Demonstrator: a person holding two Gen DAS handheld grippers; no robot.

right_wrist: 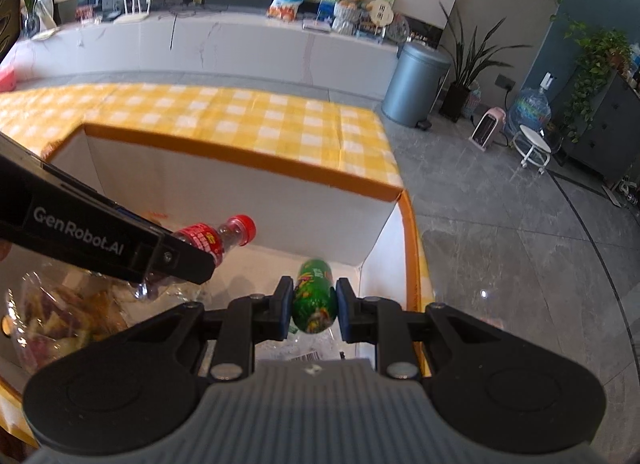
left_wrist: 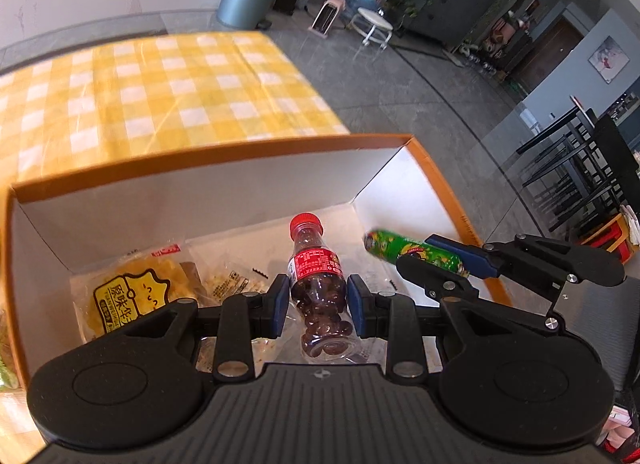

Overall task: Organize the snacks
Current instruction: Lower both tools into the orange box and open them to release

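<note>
Here the left tongs (left_wrist: 318, 300) are clamping a small red-capped bottle of dark candies (left_wrist: 318, 284), cap pointing to twelve o'clock, over the orange-rimmed white box (left_wrist: 224, 156). At their three o'clock, the right tongs (right_wrist: 312, 306) are gripping a green snack tube (right_wrist: 313, 296) inside the same box. A yellow waffle packet (left_wrist: 128, 296) is lying at nine o'clock on the box floor, the box sitting on the yellow-checked tabletop (left_wrist: 160, 92).

Grey tiled floor (right_wrist: 500, 232), white counter (right_wrist: 224, 48)
</note>
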